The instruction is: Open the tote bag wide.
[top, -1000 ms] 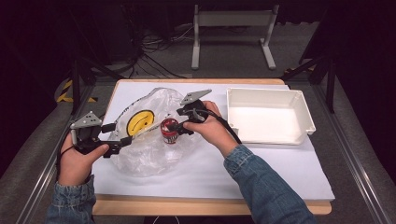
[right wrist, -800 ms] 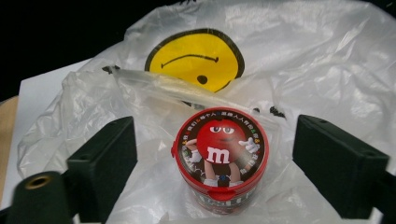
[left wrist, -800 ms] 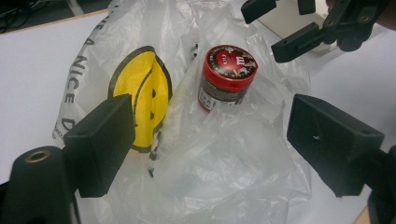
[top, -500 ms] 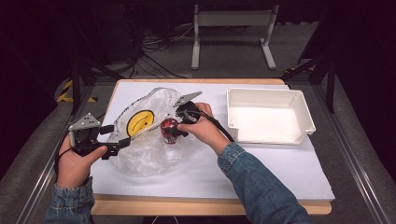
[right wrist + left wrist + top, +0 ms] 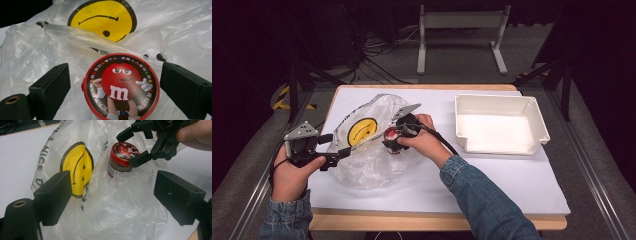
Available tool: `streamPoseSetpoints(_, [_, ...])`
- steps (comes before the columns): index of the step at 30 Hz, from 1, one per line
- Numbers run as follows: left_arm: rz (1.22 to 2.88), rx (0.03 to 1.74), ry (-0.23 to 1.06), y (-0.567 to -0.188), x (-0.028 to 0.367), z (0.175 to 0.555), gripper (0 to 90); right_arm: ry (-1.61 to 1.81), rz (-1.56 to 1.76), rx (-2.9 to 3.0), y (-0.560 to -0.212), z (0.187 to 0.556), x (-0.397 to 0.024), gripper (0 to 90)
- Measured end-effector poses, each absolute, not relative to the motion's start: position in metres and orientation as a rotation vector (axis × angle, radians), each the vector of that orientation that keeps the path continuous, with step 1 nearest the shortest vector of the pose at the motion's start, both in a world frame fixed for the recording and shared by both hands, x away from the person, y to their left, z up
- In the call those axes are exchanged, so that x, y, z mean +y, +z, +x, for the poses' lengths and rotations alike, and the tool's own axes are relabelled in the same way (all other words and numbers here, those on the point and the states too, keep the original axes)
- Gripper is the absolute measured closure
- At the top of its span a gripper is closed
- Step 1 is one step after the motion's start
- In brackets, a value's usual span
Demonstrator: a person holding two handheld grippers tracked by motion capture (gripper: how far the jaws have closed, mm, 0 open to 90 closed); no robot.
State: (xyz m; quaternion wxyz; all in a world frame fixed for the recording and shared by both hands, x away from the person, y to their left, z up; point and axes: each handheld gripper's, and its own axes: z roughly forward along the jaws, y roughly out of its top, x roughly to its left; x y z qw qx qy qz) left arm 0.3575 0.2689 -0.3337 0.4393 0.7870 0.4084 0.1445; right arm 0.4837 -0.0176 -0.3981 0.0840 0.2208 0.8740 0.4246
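Observation:
A small jar [image 5: 391,135] with a red M&M's lid [image 5: 121,86] stands tilted at the mouth of a clear plastic bag [image 5: 367,165] printed with a yellow smiley [image 5: 362,131]. My right gripper [image 5: 393,140] reaches down over the jar. Its jaws have just been opening and now stand on either side of the lid without pressing it. In the left gripper view the right gripper [image 5: 132,147] brackets the jar [image 5: 121,160]. My left gripper [image 5: 116,195] is open at the bag's left edge, with loose bag film [image 5: 120,212] between its jaws.
A white empty tray [image 5: 539,122] sits at the right of the white-covered table [image 5: 492,185]. A metal stand [image 5: 462,20] and cables lie on the floor beyond the far edge.
My right hand has moved left and down over the jar, and its jaws have spread off the lid. The left hand and the bag have stayed put.

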Motion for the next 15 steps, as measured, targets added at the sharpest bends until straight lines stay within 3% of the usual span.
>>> streamPoseSetpoints(15, [1.962,1.013,0.358,-0.335,0.269,0.359,15.9,1.198,0.654,2.637,-0.413,0.483,-0.013,14.8])
